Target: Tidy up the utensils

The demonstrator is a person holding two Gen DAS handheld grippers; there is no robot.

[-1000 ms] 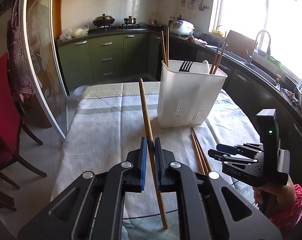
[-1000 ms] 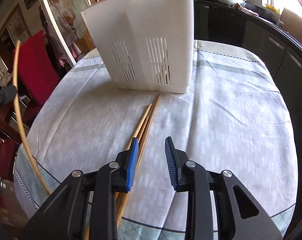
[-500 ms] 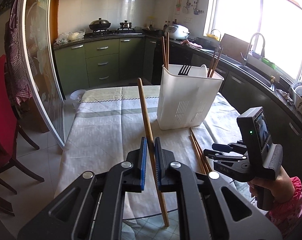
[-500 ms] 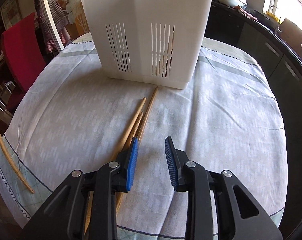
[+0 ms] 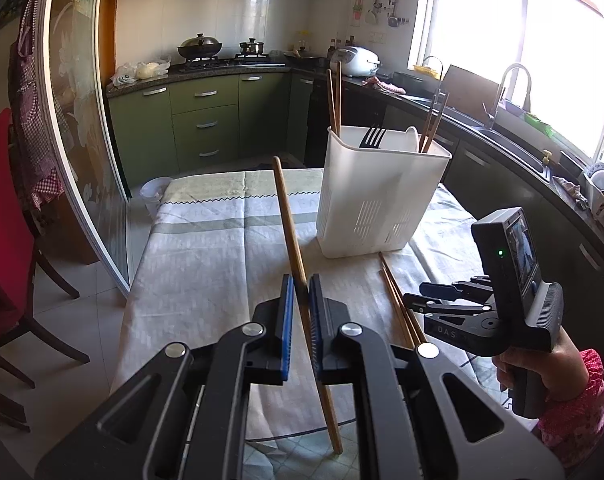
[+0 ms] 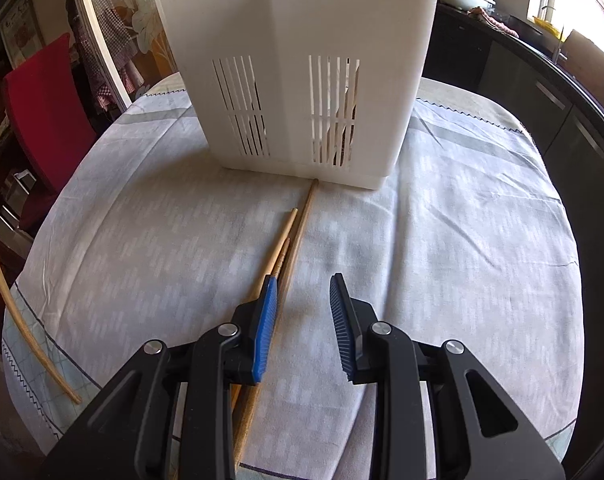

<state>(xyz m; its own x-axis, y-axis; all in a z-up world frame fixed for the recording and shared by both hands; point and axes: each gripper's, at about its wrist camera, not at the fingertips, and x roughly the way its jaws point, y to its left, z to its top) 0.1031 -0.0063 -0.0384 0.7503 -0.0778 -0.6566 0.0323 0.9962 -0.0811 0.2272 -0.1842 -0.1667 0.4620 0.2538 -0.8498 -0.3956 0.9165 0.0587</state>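
Note:
My left gripper (image 5: 299,300) is shut on a wooden chopstick (image 5: 287,216) and holds it tilted above the table, its tip pointing toward the white utensil holder (image 5: 378,196). The holder stands upright with chopsticks, a fork (image 5: 373,136) and a white spoon inside. My right gripper (image 6: 304,300) is open and low over several loose chopsticks (image 6: 291,236) lying on the tablecloth in front of the holder (image 6: 302,60). It also shows in the left wrist view (image 5: 450,300). The held chopstick shows at the left edge of the right wrist view (image 6: 5,296).
The table has a pale checked tablecloth (image 5: 205,264). A red chair (image 5: 1,216) stands left of it. Green kitchen cabinets (image 5: 205,120) and a counter with a sink (image 5: 514,140) run behind and to the right. A glass sliding door (image 5: 81,120) is at left.
My right gripper moved forward along the loose chopsticks, closer to the holder, still open. My left gripper rose slightly with the chopstick held.

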